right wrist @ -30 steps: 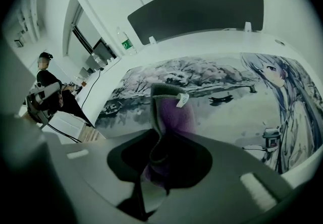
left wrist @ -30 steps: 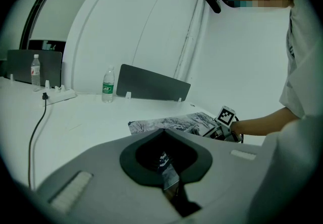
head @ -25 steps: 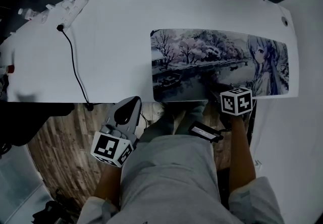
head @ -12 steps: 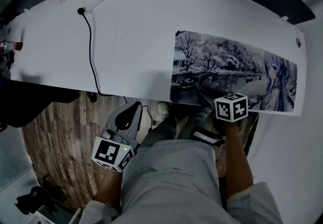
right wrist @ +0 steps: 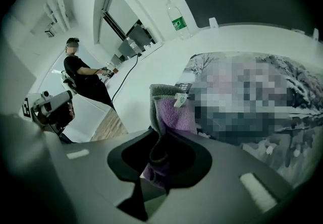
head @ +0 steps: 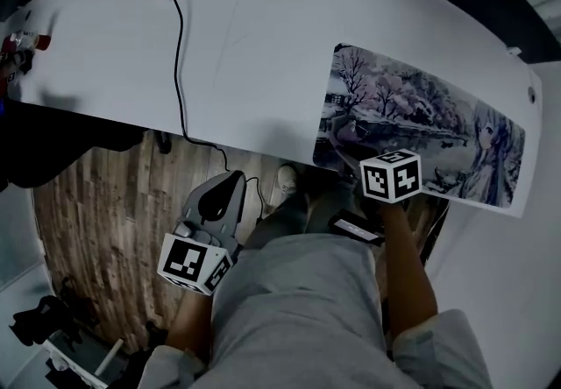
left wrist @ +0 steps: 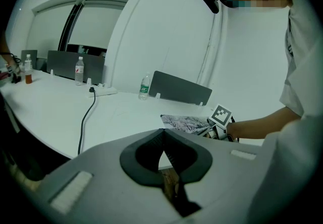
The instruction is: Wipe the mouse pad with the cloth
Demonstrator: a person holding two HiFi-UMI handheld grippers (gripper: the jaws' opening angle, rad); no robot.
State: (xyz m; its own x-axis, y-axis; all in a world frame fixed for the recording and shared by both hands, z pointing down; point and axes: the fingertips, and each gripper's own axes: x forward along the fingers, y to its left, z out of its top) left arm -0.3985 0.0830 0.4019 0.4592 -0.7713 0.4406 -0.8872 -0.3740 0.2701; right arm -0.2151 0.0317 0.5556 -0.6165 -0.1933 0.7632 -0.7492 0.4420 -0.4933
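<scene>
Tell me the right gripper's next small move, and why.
Probably press the cloth flat onto the mouse pad and sweep it toward the pad's right end. The right gripper is shut on the cloth at the pad's near edge, near its left end, and most of the pad lies to the right. The left gripper is shut, empty, off the table.

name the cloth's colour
The cloth is purple with a grey edge; clearest in the right gripper view.
</scene>
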